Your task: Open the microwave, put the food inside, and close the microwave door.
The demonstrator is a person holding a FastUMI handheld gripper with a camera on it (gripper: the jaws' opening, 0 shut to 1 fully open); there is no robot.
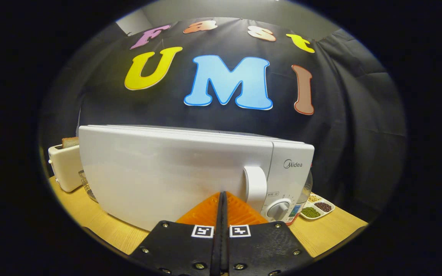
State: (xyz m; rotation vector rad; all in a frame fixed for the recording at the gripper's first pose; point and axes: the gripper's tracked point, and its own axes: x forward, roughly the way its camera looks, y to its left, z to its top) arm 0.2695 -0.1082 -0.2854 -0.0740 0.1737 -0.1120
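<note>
Your orange two-finger gripper (223, 196) has its jaws pressed together with nothing between them, tips right up against the closed door of the white boxy microwave (190, 172) — just beside its white vertical handle (256, 187). The microwave sits on the light wooden desk (328, 230). A cream toaster (64, 165) holding a bread slice stands at its far side, and a divided white dish of beans (317, 207) lies beyond the control dial (279, 209).
</note>
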